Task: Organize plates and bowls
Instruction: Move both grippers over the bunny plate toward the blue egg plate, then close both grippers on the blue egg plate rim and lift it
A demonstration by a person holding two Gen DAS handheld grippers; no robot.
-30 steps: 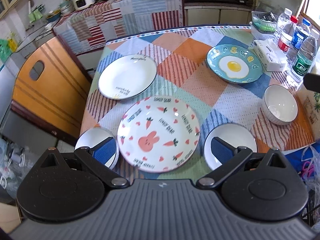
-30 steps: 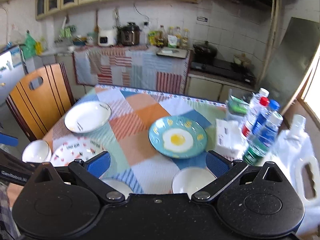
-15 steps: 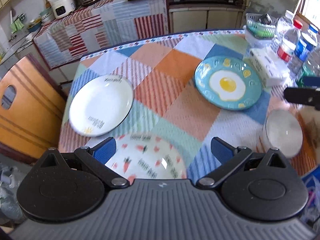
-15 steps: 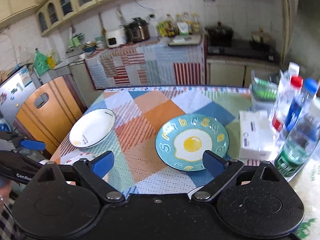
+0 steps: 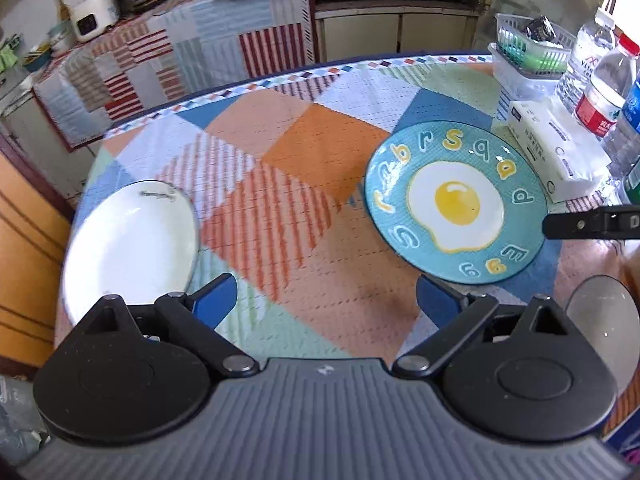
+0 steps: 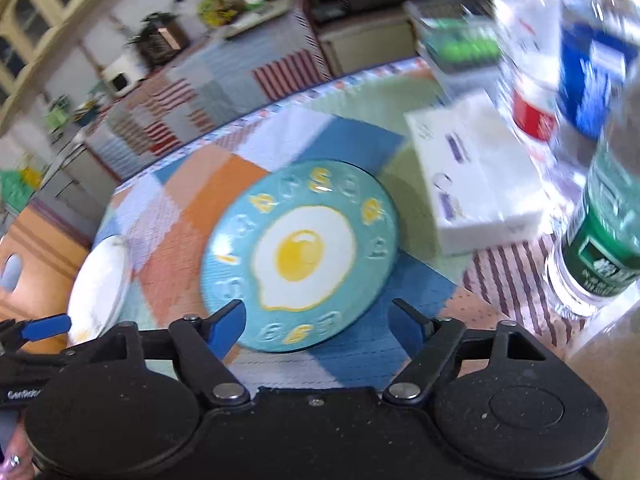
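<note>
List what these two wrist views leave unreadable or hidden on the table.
- White plate: near edge hidden behind the left tongs' body in the left wrist view; its rim lettering is too small to read.
- White bowl: blurred, partly hidden by the tongs' body.
- Water bottles: motion-blurred in the right wrist view, labels unreadable.

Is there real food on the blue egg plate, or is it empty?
Empty. The blue egg plate lies flat on the tablecloth; the fried egg and letters are only painted on it.
</note>
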